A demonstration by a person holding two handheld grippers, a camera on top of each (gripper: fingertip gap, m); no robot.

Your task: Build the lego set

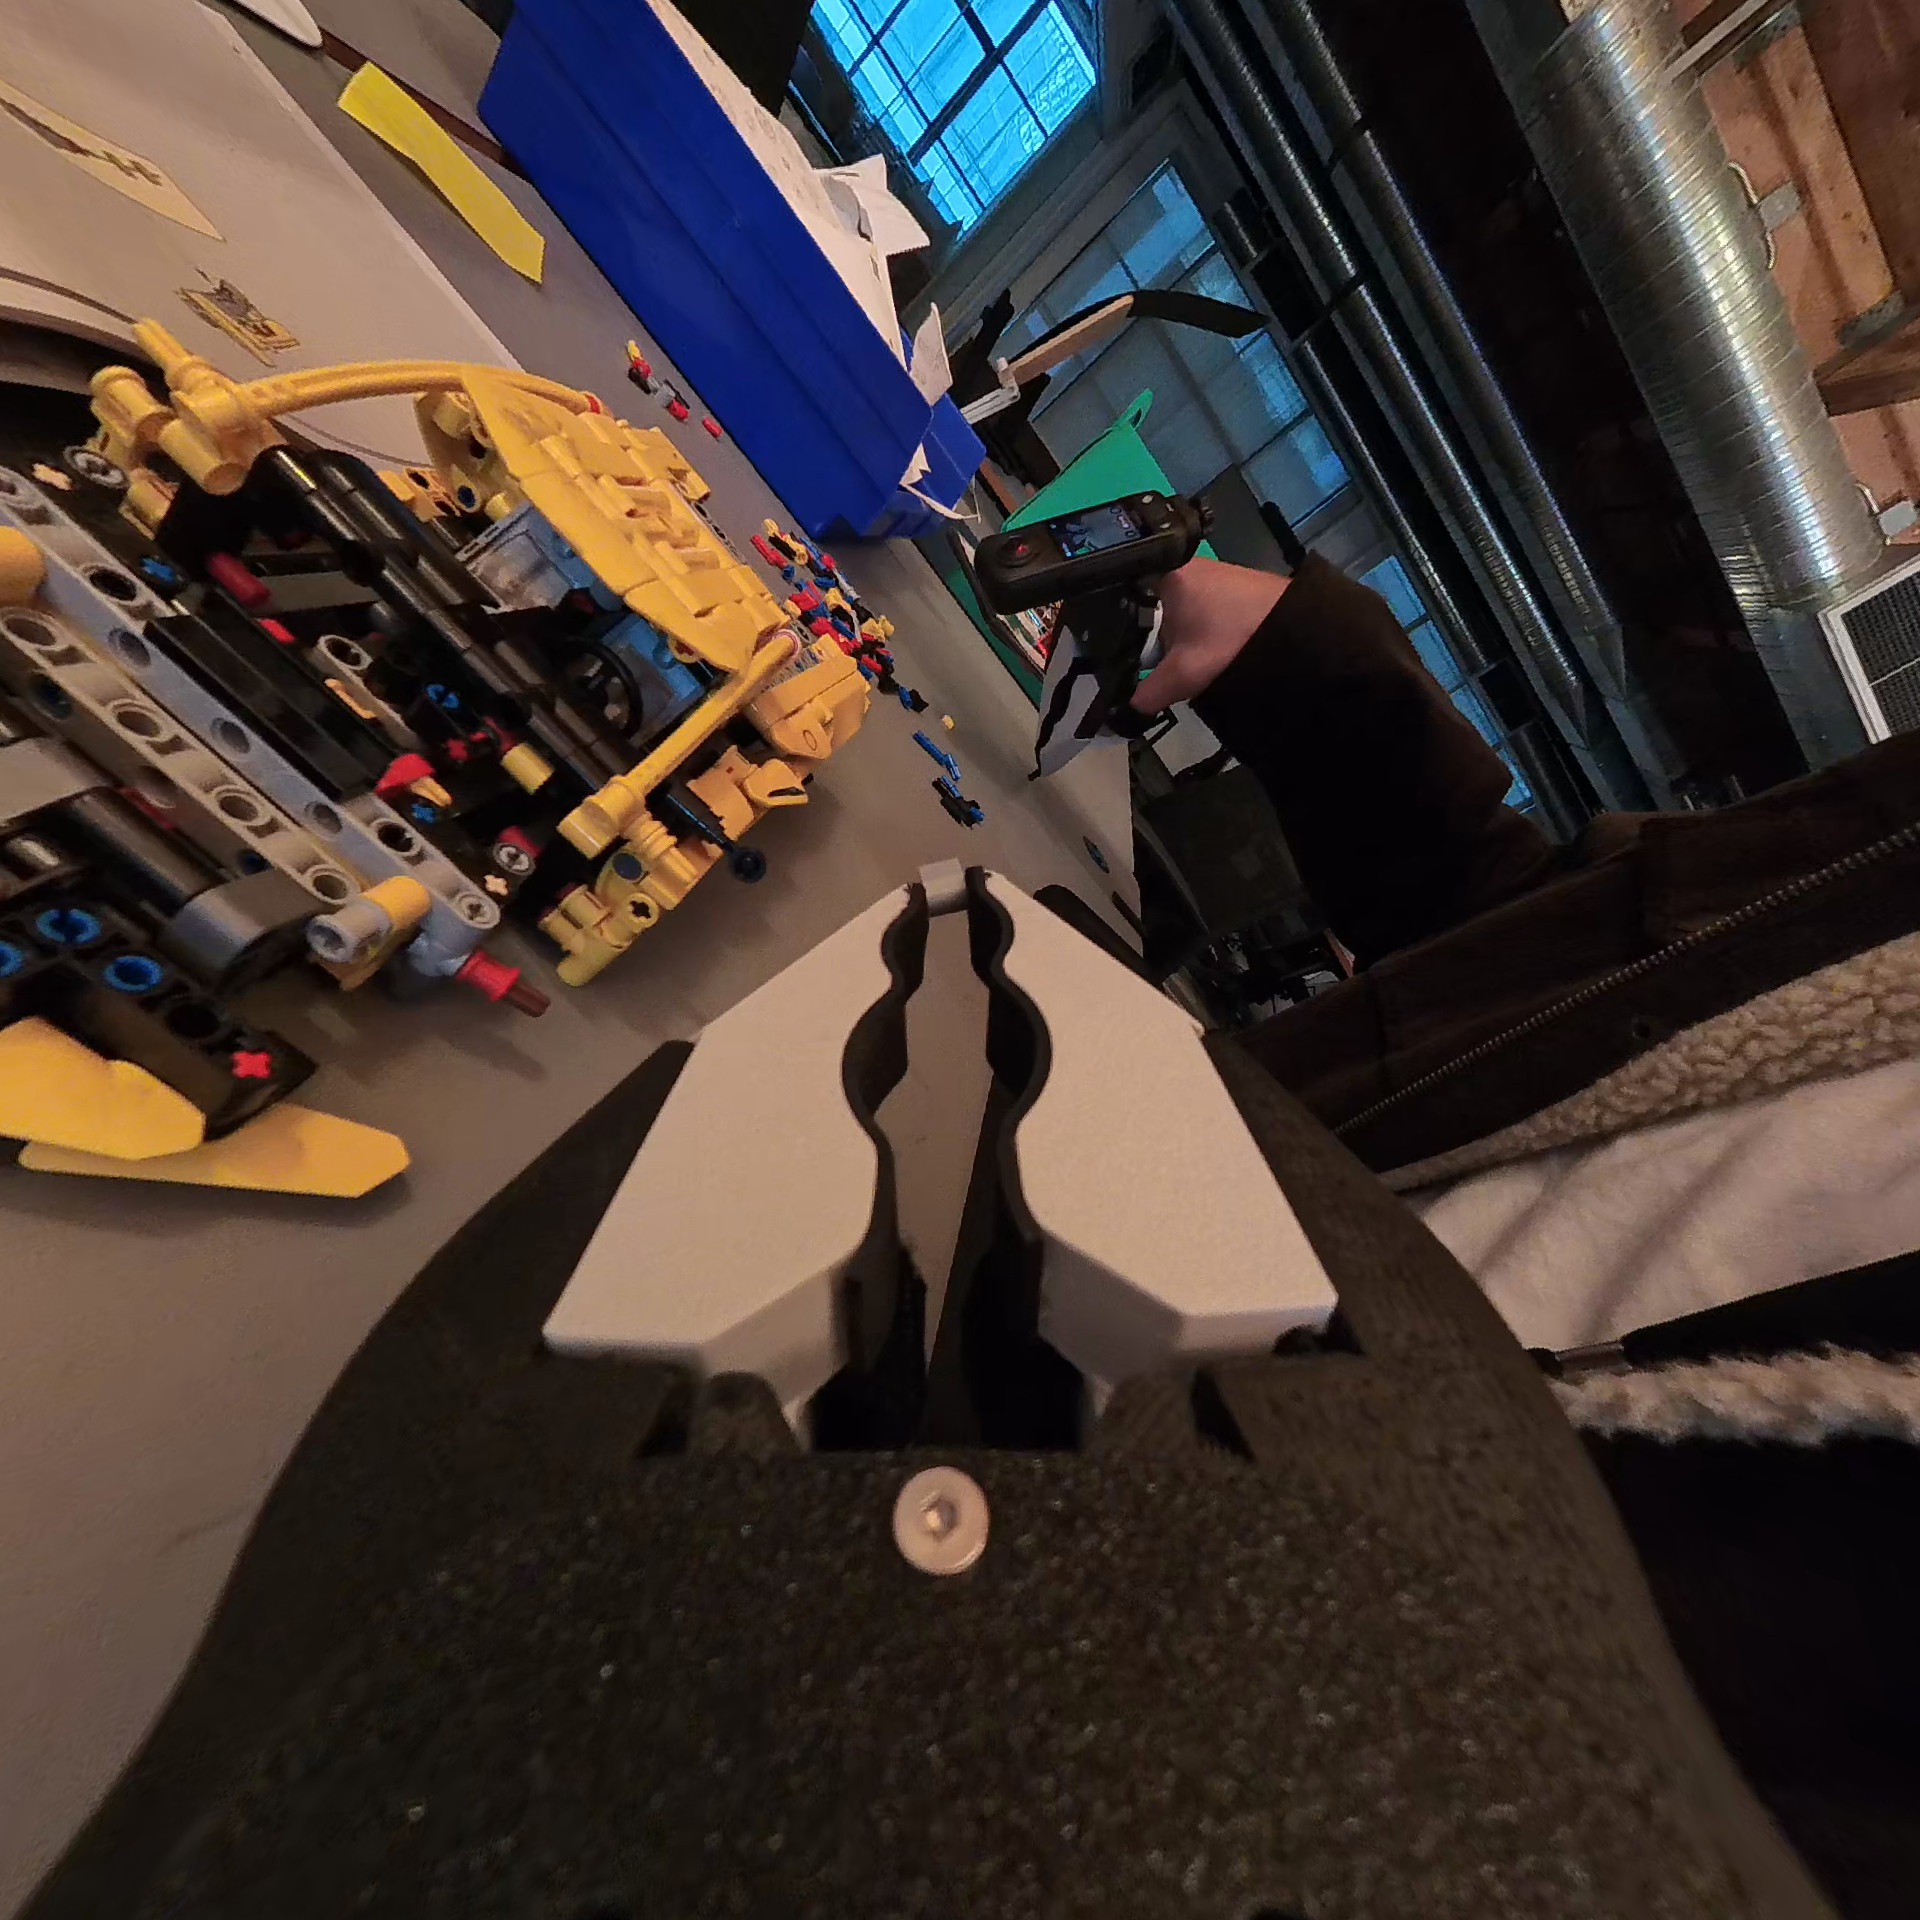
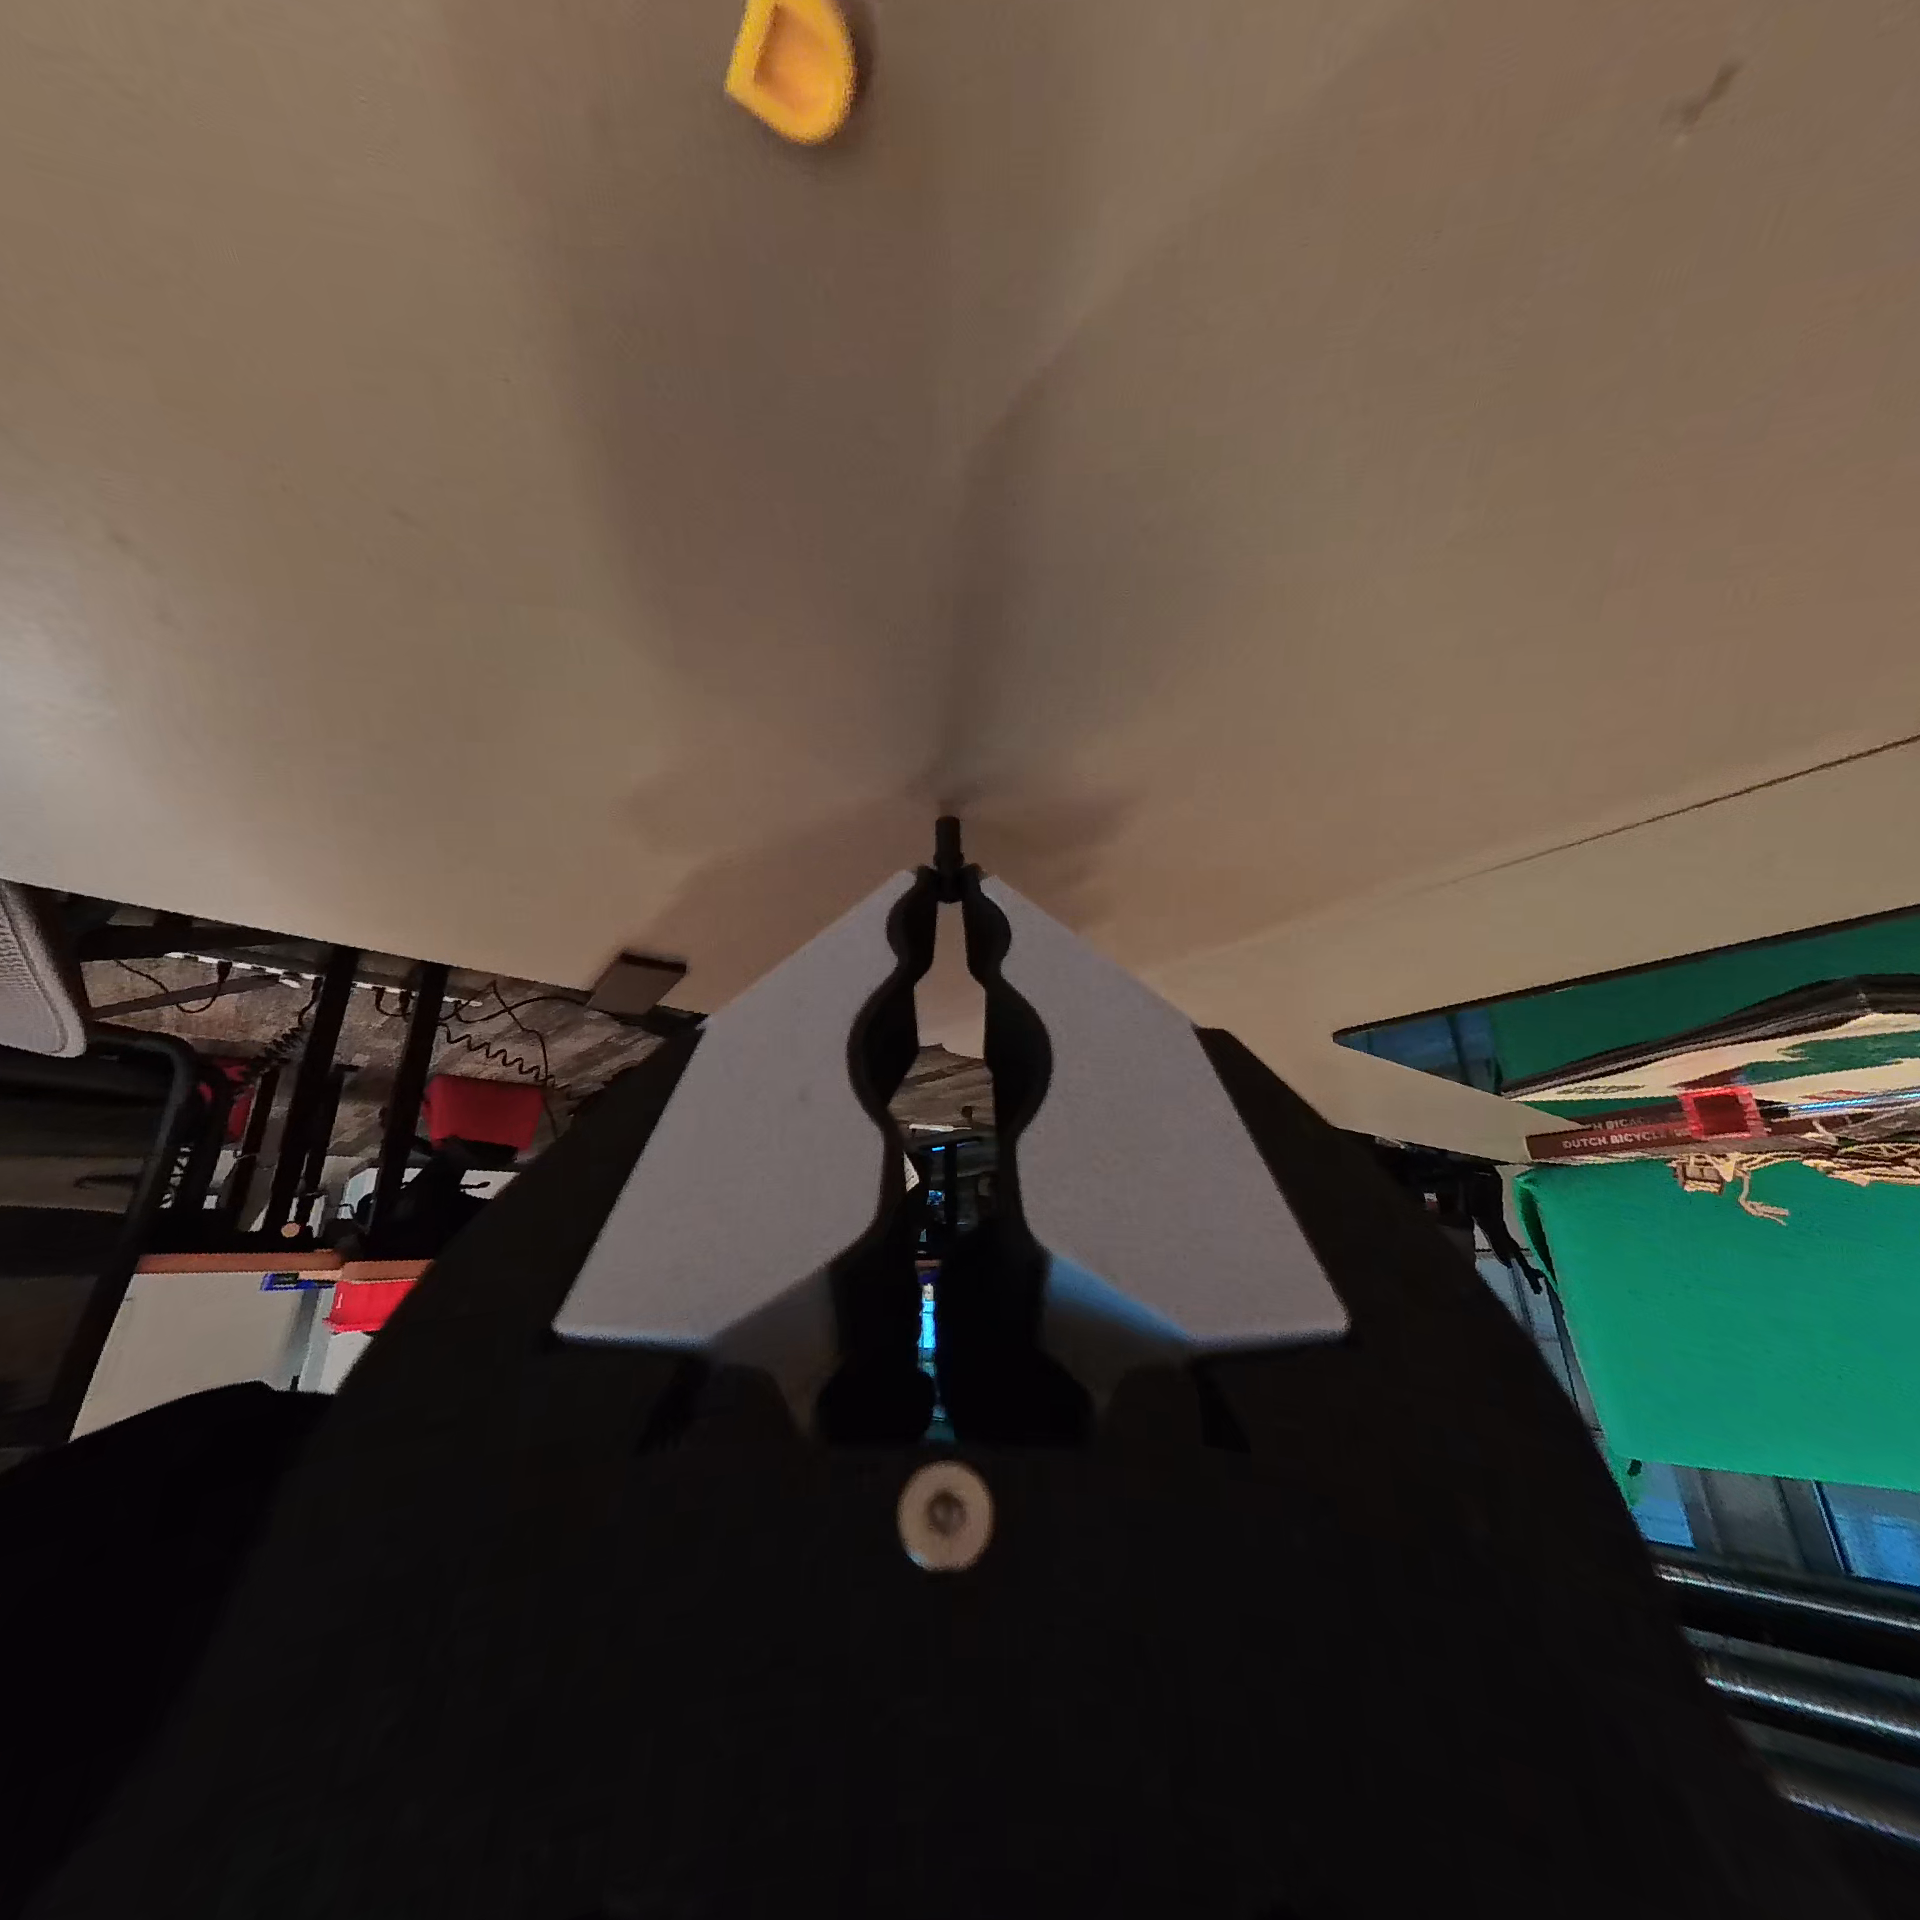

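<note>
the left tool (image 1: 945,896) is pinching a small grey piece (image 1: 940,883) and the right tool (image 2: 945,883) a tiny black pin (image 2: 945,844) by their very tips, so either could be slipping out and dropping onto the worktop (image 1: 208,1403).

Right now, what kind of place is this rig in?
Probably a workshop or converted industrial loft: exposed ribbed silver metal ducting overhead, tall gridded factory-style windows, and a grey worktable carrying a half-built yellow and black brick vehicle.

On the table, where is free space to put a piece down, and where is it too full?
Free: the bare grey table between the left hand-held gripper and the half-built yellow and black lego vehicle. Crowded: the scattered small red, blue and black lego pieces between the vehicle and the blue plastic bin.
</note>
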